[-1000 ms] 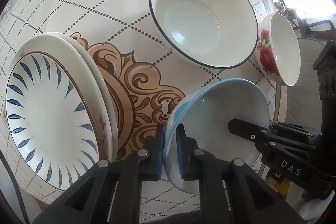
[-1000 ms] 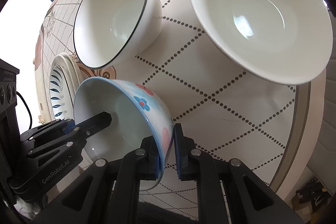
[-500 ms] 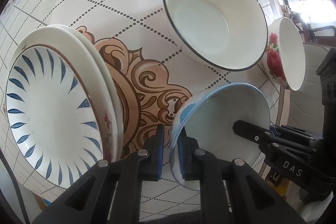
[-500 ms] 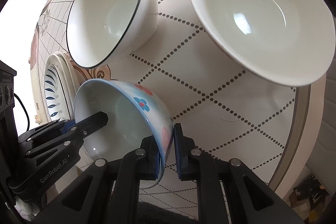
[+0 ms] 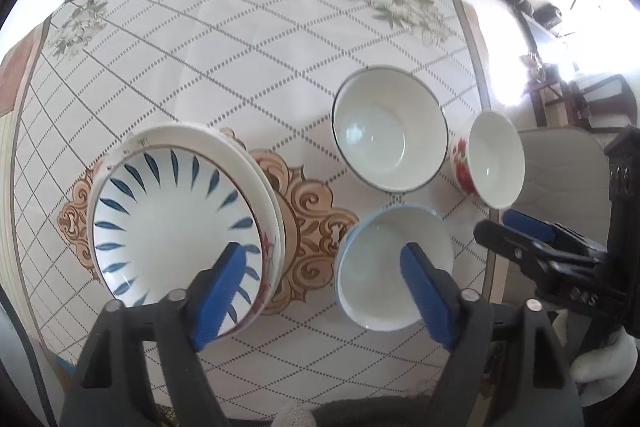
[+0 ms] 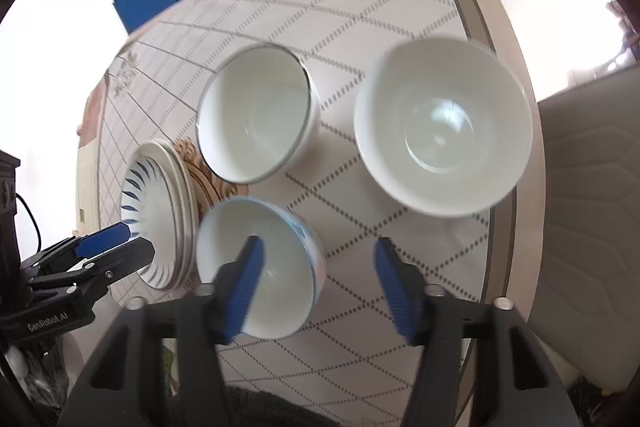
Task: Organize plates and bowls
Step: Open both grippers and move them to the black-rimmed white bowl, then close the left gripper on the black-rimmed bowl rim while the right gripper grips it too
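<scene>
Blue-rimmed bowl [image 5: 394,267] stands on the patterned table [image 5: 240,67] beneath both grippers, its rim between the opening jaws of the left gripper [image 5: 324,291] and of the right gripper [image 6: 318,287], gripped by neither. Stacked plates [image 5: 176,223] lie beside the left gripper's left finger; a dark-rimmed bowl [image 5: 390,135] and a floral bowl [image 5: 494,159] sit beyond it.

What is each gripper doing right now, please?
Left gripper: jaws opening, holding nothing.
Right gripper: jaws opening, holding nothing.
</scene>
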`<act>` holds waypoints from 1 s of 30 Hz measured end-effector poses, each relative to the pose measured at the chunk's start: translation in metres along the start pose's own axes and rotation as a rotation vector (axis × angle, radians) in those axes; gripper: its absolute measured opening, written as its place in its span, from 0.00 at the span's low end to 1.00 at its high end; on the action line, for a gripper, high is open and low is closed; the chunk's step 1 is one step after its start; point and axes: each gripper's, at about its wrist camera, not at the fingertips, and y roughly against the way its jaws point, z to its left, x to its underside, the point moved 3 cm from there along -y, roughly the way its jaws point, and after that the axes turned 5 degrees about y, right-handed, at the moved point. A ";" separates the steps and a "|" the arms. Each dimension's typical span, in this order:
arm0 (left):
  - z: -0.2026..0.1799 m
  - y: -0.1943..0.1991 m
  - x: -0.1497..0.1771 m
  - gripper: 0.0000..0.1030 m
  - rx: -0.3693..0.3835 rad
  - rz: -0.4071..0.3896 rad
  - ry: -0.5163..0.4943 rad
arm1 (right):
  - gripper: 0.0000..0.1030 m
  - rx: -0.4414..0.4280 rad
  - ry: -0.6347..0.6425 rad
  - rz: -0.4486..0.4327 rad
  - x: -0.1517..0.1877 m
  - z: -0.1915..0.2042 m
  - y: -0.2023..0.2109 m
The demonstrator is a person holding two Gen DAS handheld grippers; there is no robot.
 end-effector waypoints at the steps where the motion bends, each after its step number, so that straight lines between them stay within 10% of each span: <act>1: 0.000 0.005 -0.009 0.82 -0.013 -0.024 -0.004 | 1.00 -0.022 0.025 -0.025 -0.007 0.004 0.006; 5: -0.008 0.008 -0.045 0.84 -0.084 -0.093 -0.062 | 1.00 0.024 0.113 -0.054 -0.040 0.013 0.018; 13: -0.006 -0.036 -0.086 0.84 -0.080 0.009 -0.066 | 1.00 0.080 0.129 0.053 -0.118 0.005 0.002; 22: -0.016 -0.085 -0.096 0.82 -0.059 0.147 -0.062 | 0.71 0.073 0.202 0.248 -0.152 -0.004 -0.057; 26: -0.018 -0.104 -0.094 0.49 -0.037 0.213 -0.053 | 0.62 0.041 0.210 0.309 -0.150 -0.004 -0.078; 30: -0.017 -0.115 -0.089 0.39 -0.027 0.237 -0.046 | 0.44 0.045 0.216 0.345 -0.144 -0.003 -0.092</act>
